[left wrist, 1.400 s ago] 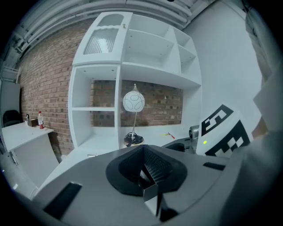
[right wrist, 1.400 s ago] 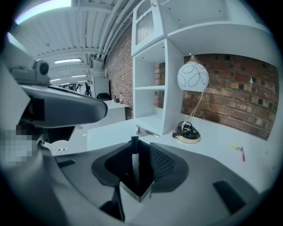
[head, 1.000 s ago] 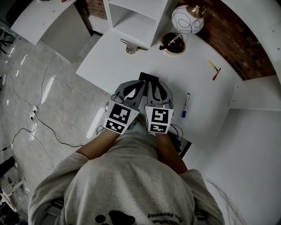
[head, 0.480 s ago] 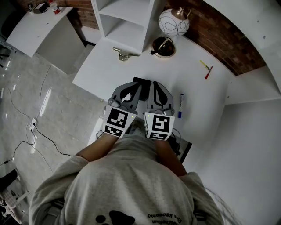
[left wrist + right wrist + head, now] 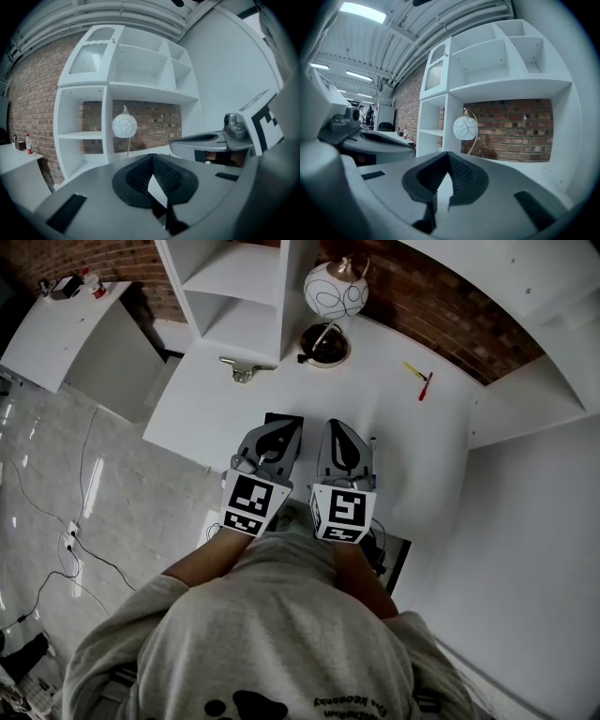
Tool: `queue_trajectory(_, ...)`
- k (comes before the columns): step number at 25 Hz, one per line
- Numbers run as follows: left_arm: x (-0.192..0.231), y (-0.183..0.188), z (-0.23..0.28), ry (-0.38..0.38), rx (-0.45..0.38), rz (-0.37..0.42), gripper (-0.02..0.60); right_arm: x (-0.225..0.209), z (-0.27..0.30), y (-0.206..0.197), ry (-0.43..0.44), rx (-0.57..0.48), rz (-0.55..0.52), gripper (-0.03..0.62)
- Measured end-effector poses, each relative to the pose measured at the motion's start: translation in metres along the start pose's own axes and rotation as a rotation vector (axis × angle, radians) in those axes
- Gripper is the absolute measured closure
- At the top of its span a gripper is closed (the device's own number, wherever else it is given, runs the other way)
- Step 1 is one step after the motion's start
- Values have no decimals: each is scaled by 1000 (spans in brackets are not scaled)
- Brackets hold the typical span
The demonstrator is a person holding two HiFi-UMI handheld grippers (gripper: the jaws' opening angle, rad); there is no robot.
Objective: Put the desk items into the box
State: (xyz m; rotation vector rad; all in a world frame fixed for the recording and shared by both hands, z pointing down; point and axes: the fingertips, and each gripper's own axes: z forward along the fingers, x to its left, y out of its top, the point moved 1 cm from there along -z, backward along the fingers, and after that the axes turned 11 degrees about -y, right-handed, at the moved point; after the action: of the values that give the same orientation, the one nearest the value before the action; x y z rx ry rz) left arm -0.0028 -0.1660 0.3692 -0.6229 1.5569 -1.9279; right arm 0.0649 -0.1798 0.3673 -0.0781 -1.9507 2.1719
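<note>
White desk [image 5: 403, 442] against a brick wall [image 5: 441, 306], white shelf unit [image 5: 234, 296] at the back left with a globe lamp [image 5: 333, 287] and a round dish [image 5: 323, 343] beside it. Both grippers sit level, side by side over the near desk edge. Left gripper [image 5: 283, 426]: jaw tips touching, nothing in them, tips over a flat black item [image 5: 281, 417] on the desk. Right gripper [image 5: 339, 426]: jaws have just closed tip to tip, empty too. Blue marker [image 5: 373, 441] lies just beside the right gripper, mostly hidden by it. Binder clip [image 5: 242, 369] at the foot of the shelf unit. Yellow and red pens [image 5: 419, 382] lie well apart at far right.
</note>
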Motion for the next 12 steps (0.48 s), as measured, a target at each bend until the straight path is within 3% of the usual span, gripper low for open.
queue_trajectory(12, -40, 9, 40, -134, -10, 25, 575, -62, -19, -5, -151, 9, 7, 576)
